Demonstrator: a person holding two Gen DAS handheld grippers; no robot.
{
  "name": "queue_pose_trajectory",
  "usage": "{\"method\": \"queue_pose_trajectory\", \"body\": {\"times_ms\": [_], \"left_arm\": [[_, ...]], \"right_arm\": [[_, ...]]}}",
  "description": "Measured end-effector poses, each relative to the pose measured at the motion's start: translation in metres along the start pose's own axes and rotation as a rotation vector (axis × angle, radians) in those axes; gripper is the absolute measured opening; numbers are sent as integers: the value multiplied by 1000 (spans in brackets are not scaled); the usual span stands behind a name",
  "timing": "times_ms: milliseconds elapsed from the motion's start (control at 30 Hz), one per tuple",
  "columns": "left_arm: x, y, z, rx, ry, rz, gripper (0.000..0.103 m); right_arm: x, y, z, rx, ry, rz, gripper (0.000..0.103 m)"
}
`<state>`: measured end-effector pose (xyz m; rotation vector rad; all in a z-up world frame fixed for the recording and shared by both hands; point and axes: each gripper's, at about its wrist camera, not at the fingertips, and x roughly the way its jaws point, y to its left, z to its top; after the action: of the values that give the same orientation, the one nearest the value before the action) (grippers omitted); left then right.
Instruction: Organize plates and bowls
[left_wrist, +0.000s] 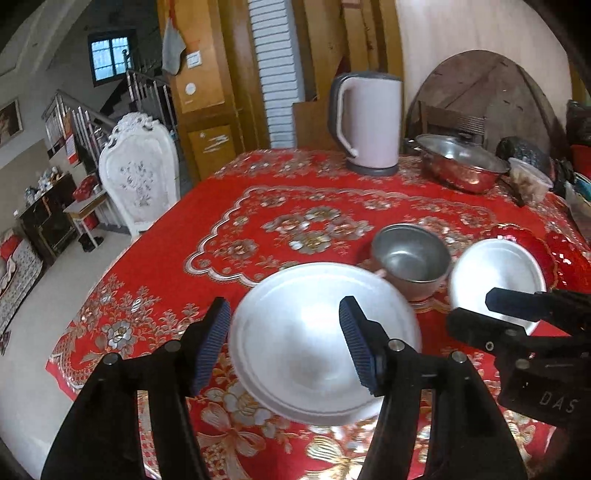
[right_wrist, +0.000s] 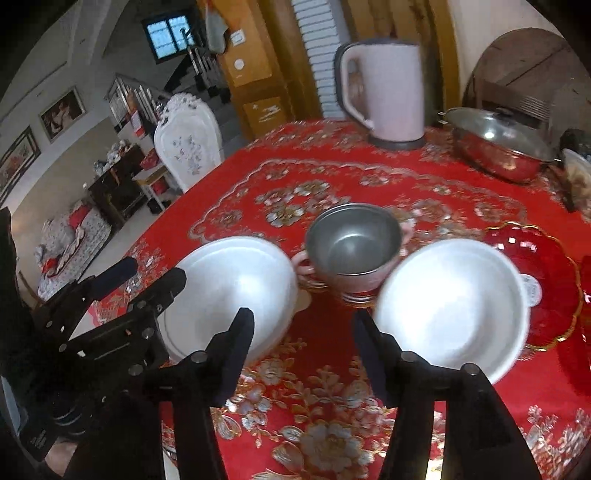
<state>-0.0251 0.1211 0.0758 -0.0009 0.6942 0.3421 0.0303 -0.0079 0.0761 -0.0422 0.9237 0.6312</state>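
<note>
Red floral cloth covers the bench (left_wrist: 288, 177), carrying two white dishes, stacked metal bowls and red glass plates.

Two white dishes sit near the front edge: a white plate (left_wrist: 317, 343) on the left and a white bowl (right_wrist: 450, 306) on the right, well apart. Between and behind them stands a stack of metal bowls (right_wrist: 352, 251); two rims show. One red glass plate (right_wrist: 539, 280) lies behind the white bowl, with a second at the frame edge. Left gripper (left_wrist: 284, 343) hovers wide open over the white plate; right gripper (right_wrist: 303, 354) gapes wide, empty, between the dishes. One kettle (left_wrist: 369, 122) and one lidded pot (left_wrist: 461, 162) stand behind.
</note>
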Motion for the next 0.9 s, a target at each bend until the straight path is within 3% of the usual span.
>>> {"method": "queue_pose_trajectory", "body": {"times_ms": [133, 300, 900], "left_arm": [[-7, -14, 0, 22, -17, -33, 67], [-11, -34, 2, 30, -13, -111, 67], [-11, -108, -6, 103, 34, -262, 67]], "right_arm": [[-17, -17, -9, 33, -31, -16, 66], [-40, -43, -17, 68, -55, -67, 71], [-81, -121, -51, 212, -71, -157, 71]]}}
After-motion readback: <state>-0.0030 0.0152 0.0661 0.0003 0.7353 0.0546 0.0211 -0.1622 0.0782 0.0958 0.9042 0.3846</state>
